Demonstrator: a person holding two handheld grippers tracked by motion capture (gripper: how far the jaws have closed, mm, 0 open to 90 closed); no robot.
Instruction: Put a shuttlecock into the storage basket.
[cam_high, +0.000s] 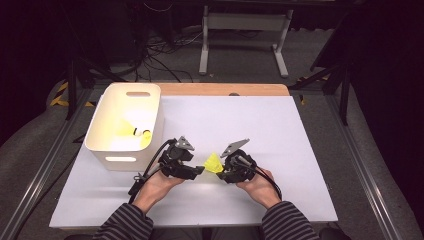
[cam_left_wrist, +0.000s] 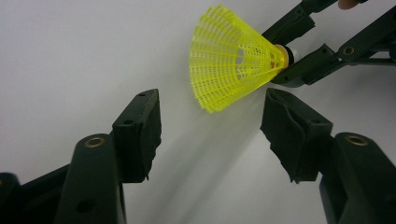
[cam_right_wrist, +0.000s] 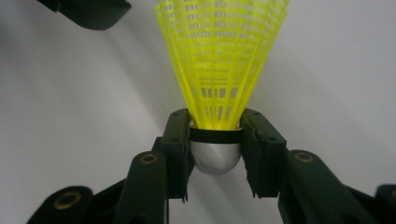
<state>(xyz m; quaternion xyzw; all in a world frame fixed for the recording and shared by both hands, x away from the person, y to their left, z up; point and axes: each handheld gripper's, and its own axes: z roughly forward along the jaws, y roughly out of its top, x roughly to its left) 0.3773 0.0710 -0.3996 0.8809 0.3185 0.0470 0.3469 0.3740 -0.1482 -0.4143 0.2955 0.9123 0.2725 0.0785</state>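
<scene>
Yellow plastic shuttlecock (cam_right_wrist: 219, 70) sits clamped in the right gripper (cam_right_wrist: 215, 154), its 2 jaws closed on the rounded white cork base with the black band, mesh skirt pointing away from the gripper. In the high view the shuttlecock (cam_high: 213, 163) is held just above the white table (cam_high: 300, 165), near the front middle, between the 2 grippers. Left gripper (cam_left_wrist: 212, 126) has its jaws spread wide, nothing between them; its view shows the shuttlecock (cam_left_wrist: 229, 58) just beyond the jaw tips, skirt facing the left gripper, apart from its pads, with the right gripper (cam_left_wrist: 292, 56) gripping the base farther off. High view: left gripper (cam_high: 200, 170) and right gripper (cam_high: 220, 172) face each other, tips near, each held in 1 hand, striped sleeves coming in from the bottom edge. White bin (cam_high: 100, 125) stands at the table's left rear, well apart from both grippers; inside it lies another yellow shuttlecock (cam_high: 131, 131), details too small to tell. Cables trail from both grippers toward the person.
</scene>
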